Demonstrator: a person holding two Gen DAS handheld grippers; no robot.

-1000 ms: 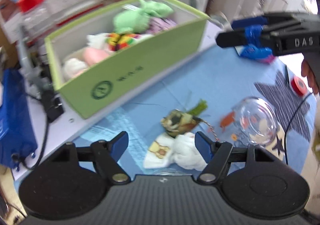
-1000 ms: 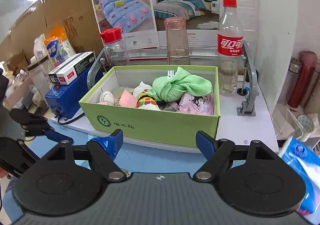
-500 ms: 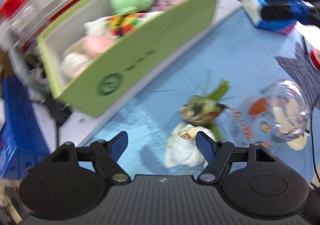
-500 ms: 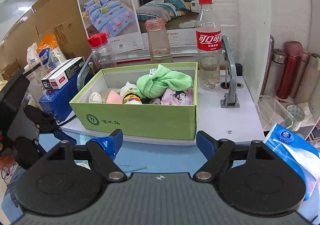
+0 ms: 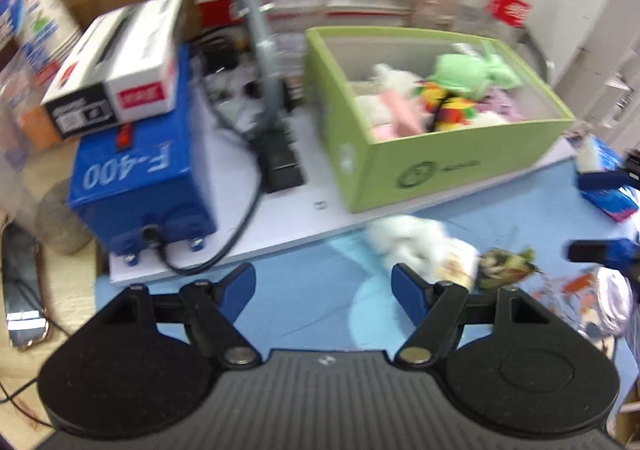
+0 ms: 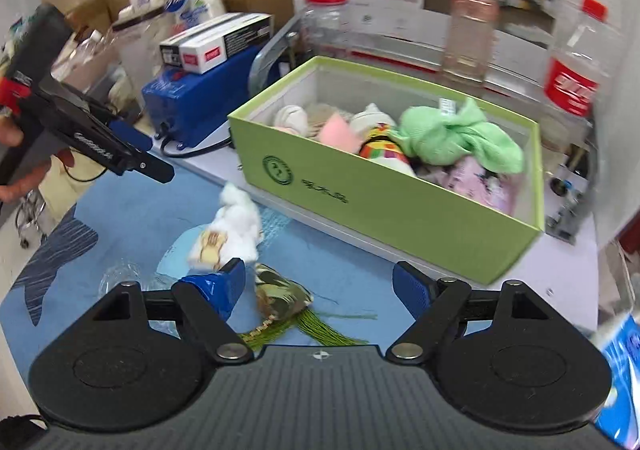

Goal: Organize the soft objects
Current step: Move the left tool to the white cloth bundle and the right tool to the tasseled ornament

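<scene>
A green box [image 6: 384,205] holds several soft toys, among them a light green cloth [image 6: 452,137]; it also shows in the left wrist view [image 5: 440,165]. A white fluffy toy [image 6: 236,226] and a patterned sachet with a green tassel [image 6: 284,296] lie on the blue mat in front of the box. In the left wrist view the white toy [image 5: 412,238] and the sachet [image 5: 504,266] sit right of my left gripper [image 5: 324,282], which is open and empty. My right gripper [image 6: 318,286] is open and empty, just above the sachet.
A blue F-400 machine [image 5: 140,185] with a white carton on top stands left of the box. Bottles [image 6: 576,61] and a jar [image 6: 324,21] stand behind the box. A clear glass bowl [image 5: 608,298] and a blue tissue pack [image 5: 604,177] lie at the right.
My left gripper has swung left, so the toys now sit to its right. My right gripper has dropped and turned left toward the sachet. Both stay open.
</scene>
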